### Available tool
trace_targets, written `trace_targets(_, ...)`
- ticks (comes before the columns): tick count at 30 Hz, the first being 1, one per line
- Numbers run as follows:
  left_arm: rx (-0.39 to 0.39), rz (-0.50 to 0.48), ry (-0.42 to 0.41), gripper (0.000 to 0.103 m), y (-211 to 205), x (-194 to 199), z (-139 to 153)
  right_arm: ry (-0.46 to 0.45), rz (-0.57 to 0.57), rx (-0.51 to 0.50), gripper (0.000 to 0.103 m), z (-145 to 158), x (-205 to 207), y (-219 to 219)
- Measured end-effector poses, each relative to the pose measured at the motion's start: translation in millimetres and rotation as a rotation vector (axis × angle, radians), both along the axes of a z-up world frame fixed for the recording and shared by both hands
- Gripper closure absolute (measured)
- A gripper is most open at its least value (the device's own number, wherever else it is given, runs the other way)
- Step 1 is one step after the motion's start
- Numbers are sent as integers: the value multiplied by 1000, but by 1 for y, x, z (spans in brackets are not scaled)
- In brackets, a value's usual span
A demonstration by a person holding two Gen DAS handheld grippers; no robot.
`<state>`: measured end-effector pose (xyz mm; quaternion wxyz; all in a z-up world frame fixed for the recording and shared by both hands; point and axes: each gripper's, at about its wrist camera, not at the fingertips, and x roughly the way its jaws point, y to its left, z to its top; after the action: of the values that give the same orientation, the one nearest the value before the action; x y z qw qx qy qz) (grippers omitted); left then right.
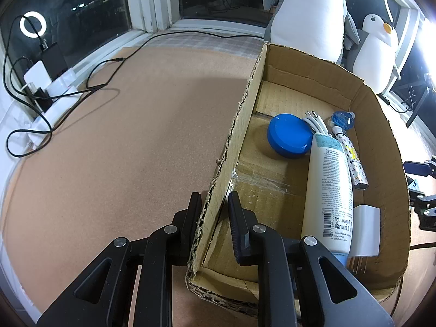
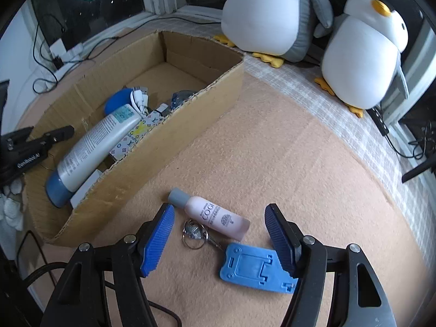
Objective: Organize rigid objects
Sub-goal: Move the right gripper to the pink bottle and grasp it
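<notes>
My left gripper (image 1: 214,199) is shut on the near left wall of an open cardboard box (image 1: 245,114), one finger outside and one inside. In the box lie a white lotion bottle (image 1: 331,185), a blue round lid (image 1: 290,136), a white cable (image 1: 316,121), a patterned tube (image 1: 354,163) and a white charger (image 1: 366,229). My right gripper (image 2: 219,209) is open, low over the tan mat to the right of the box (image 2: 163,150). Between its blue pads lie a small pink bottle (image 2: 215,215) with a grey cap, a key ring (image 2: 194,233) and a blue folding stand (image 2: 253,267), none of them gripped.
Two plush penguins (image 2: 362,54) sit at the back right, behind the box. A white power strip (image 1: 54,100) with black cables lies at the left by the window. A checked cloth (image 2: 327,103) runs along the mat's far edge.
</notes>
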<state>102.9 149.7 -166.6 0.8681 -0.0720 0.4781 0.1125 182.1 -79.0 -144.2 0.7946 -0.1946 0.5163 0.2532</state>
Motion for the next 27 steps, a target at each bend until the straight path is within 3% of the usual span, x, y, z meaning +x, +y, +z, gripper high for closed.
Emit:
trace_targets(9, 1, 0, 0, 85, 0, 0, 0, -3, 7, -57, 48, -14, 7, 9)
trace_targets(12, 1, 1, 0, 85, 0, 0, 0, 7, -20, -45, 51, -15, 14, 3)
trace_targets(19, 1, 0, 0, 85, 0, 0, 0, 39, -96, 10, 70, -19, 29, -14)
trace_targets(22, 1, 1, 0, 85, 0, 0, 0, 44, -139, 36, 83, -18, 34, -22)
trace_targets(27, 2, 0, 0, 85, 0, 0, 0, 49, -196, 79, 85, -17, 37, -34)
